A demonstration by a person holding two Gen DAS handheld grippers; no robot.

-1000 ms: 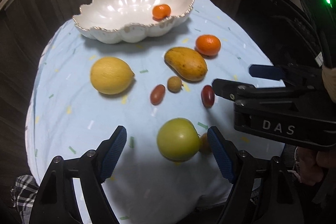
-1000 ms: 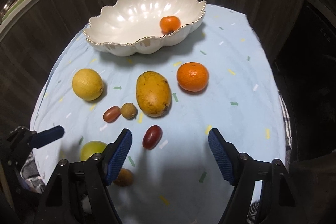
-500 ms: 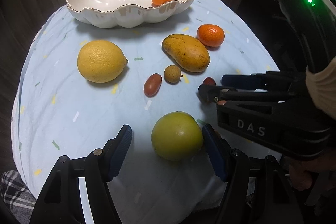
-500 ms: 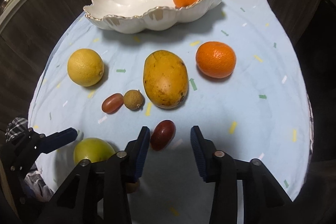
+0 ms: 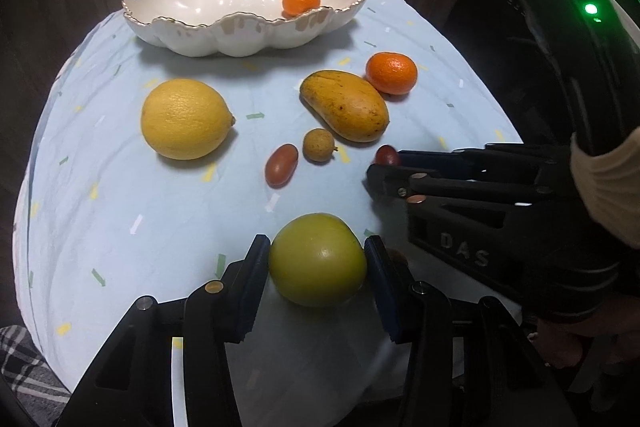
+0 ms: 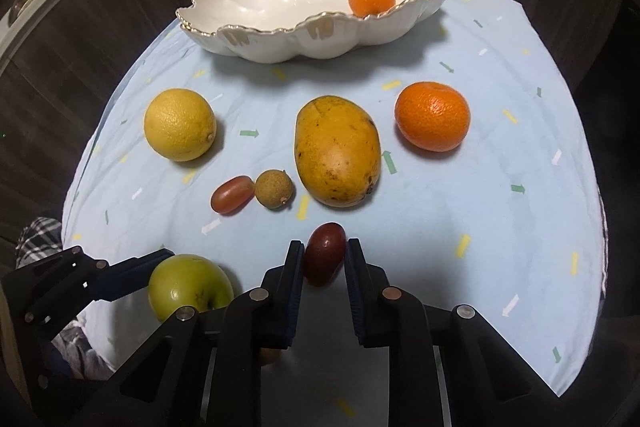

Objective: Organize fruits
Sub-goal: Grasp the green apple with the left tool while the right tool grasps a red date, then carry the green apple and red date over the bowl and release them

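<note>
Dark-red oval grape tomato [image 6: 324,259] sits pinched in our right gripper [image 6: 322,267]; round green apple [image 5: 318,265] in our left gripper [image 5: 316,267]; scalloped white ceramic bowl [image 6: 280,43] lies at twelve o'clock.

The letters "DAS" (raised, dark on dark) stand on the black body of the right tongs [image 5: 384,167], right of the green apple [image 5: 318,259].

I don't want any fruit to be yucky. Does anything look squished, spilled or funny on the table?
Nothing looks squished or spilled. The mango has a few small dark freckles, which seem like ordinary skin marks. Only one small orange is in the bowl; the rest sit neatly on the cloth.
</note>
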